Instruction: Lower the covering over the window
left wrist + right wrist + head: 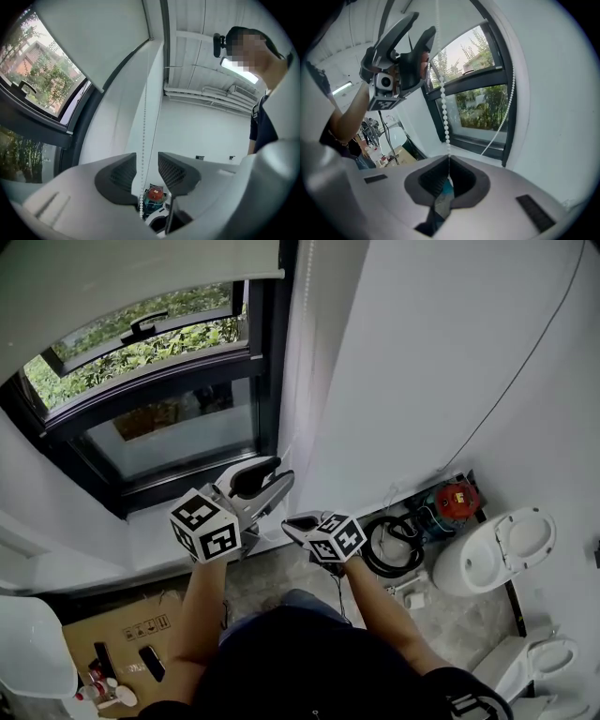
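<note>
Currently right gripper [449, 163] is clamped tight on the bead chain [443, 110]; left gripper [146, 165] sits higher on the same chain, jaws wide apart, beads hanging between the pads unpinched; beyond, roller blind [131, 277] covers only the top of the window [178, 423]; lower panes exposed.

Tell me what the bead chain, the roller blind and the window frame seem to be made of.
The bead chain: probably glossy white plastic, small shiny round beads. The roller blind: likely matte pale fabric, flat without sheen. The window frame: maybe dark painted metal, thin straight profiles.
</note>
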